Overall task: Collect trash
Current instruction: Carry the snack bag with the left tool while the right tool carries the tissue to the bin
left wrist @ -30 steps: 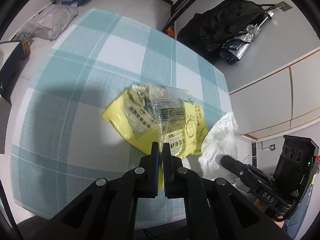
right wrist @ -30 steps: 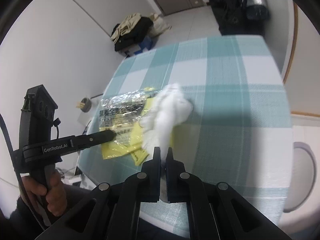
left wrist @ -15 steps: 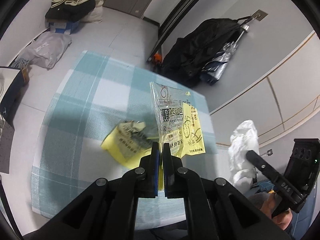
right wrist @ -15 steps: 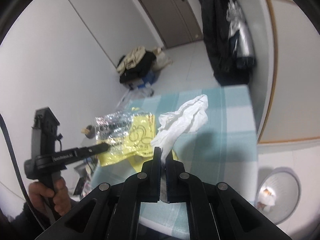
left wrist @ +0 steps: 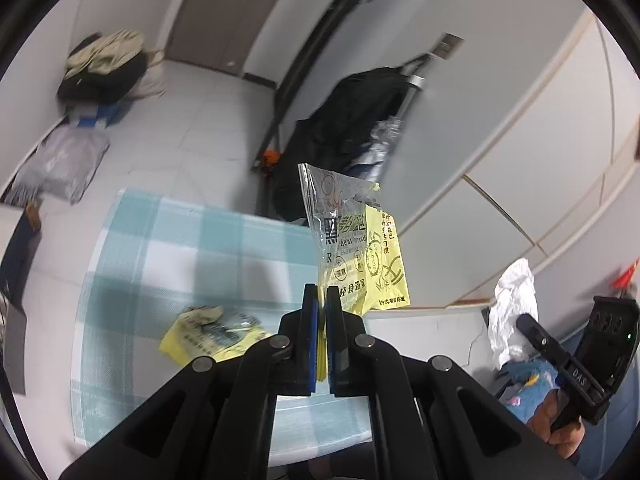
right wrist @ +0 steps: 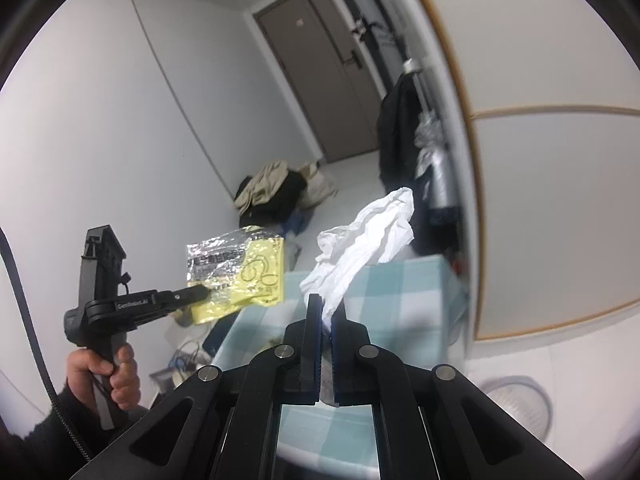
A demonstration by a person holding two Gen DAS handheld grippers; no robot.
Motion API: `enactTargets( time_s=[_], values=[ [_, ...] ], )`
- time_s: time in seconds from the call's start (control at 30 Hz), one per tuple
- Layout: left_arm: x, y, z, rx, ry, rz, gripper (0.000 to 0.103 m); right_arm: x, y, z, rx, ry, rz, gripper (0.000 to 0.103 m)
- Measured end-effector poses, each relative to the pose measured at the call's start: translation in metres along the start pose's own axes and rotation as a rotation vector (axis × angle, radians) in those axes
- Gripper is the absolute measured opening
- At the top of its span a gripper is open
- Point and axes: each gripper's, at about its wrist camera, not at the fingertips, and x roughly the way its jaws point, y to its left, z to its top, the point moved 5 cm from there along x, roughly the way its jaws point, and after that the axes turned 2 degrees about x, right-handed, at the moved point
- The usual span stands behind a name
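You had the left gripper clamped on the lower edge of a clear-and-yellow printed plastic snack wrapper, so the wrapper stood up from the jaws, clear of the teal-and-white checked tablecloth. Pinching one edge let the film hang free of everything else; judged, that was why you took it at the rim and not the middle.

Your right gripper was closed on the lower tail of a crumpled white paper tissue, the bulk of it fanned out above the jaws. In the right wrist view the tissue was raised above the near edge of the tablecloth and touched nothing there.

Both pieces were held in the air, apart from each other, one per tool. Judged: you carried two items in one trip.

A second crumpled yellow wrapper with clear film lay on the tablecloth near its near edge, just left of the left gripper's fingers, not gripped by anything.

A pale round bin-like object showed on the floor at the lower right of the right wrist view, too blurred to confirm as the bin. Judged: collection was partly done, one piece left on the cloth, none deposited.
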Motion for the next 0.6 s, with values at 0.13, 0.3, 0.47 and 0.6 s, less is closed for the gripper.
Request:
enactTargets(
  time_s=[0.13, 0.3, 0.47, 0.6],
  values=[
    [0.015, -0.043, 0.000, 0.079, 0.038, -0.028, 0.000, -0.025, -0.029, 0.005, 0.022, -0.033, -0.043, 0.003],
    [0.065, -0.104, -0.015, 0.173, 0.169, -0.066, 0.000, -0.048, -0.084, -0.006, 0.086, -0.035, -0.147, 0.003],
    [0.126, -0.147, -0.040, 0.231, 0.292, -0.111, 0.000, -0.049, -0.152, -0.038, 0.192, 0.022, -0.247, 0.003],
    [0.179, -0.163, -0.062, 0.258, 0.400, -0.111, 0.000, -0.032, -0.203, -0.073, 0.285, 0.096, -0.290, 0.003]
  ],
)
